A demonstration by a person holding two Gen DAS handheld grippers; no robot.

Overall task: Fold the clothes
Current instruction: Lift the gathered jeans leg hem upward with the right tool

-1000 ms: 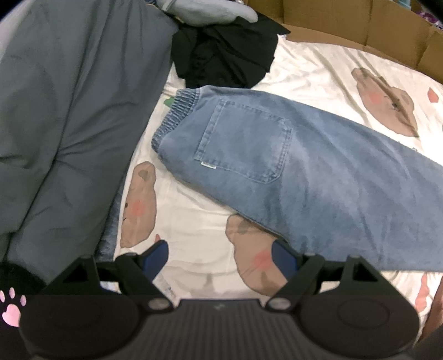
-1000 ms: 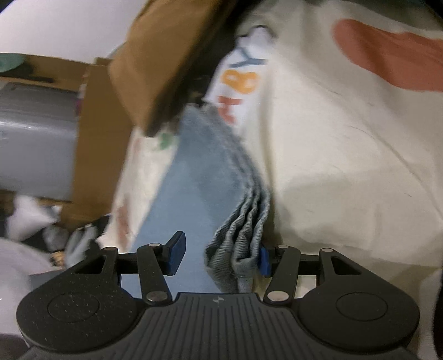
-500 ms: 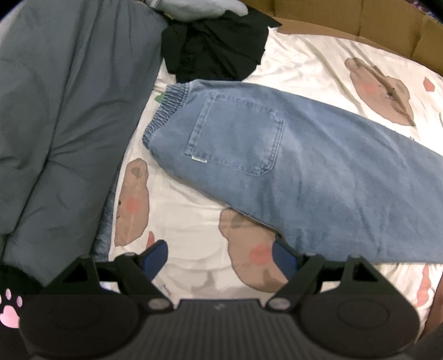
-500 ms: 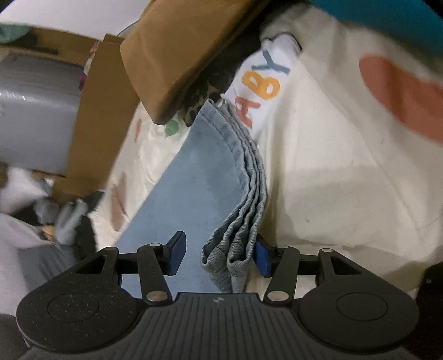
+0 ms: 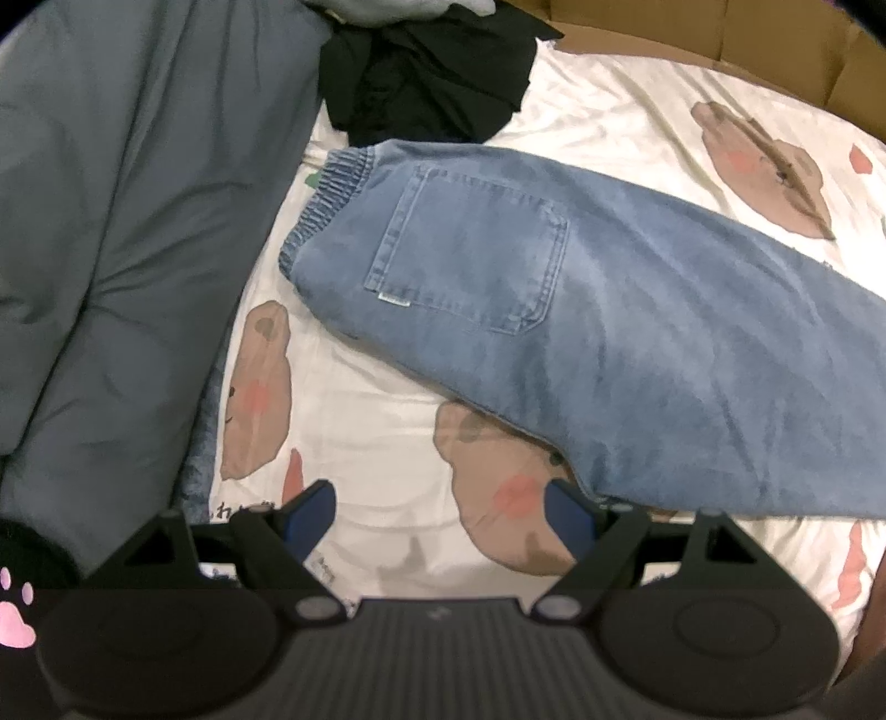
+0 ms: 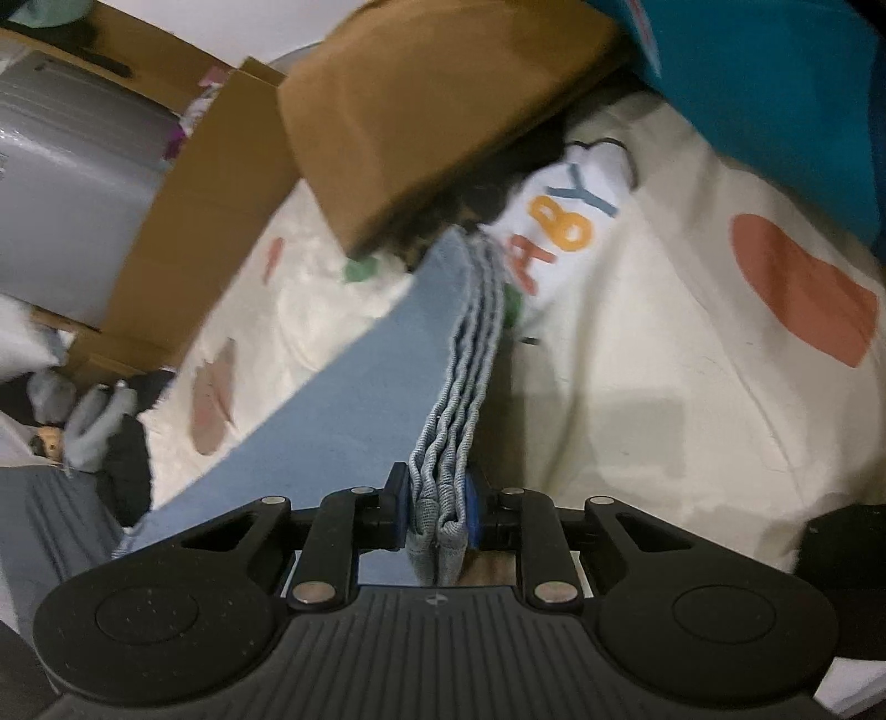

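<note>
Blue jeans (image 5: 581, 310) flat on capybara-print bed sheet (image 5: 376, 426), waistband toward 10 o'clock. Right tongs (image 6: 434, 509) just closed, pinching stacked hem layers (image 6: 459, 387) of the jeans. Left tongs (image 5: 440, 518) spread, empty, above sheet. Black garment (image 5: 426, 72) at 12, grey duvet (image 5: 122, 221) at 9.

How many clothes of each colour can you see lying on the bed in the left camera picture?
Blue: 1, the light blue denim jeans with an elastic waistband
Black: 1, the crumpled black garment
Pale grey: 1, the bunched pale grey garment, mostly cut off at the top edge
Total: 3
</note>
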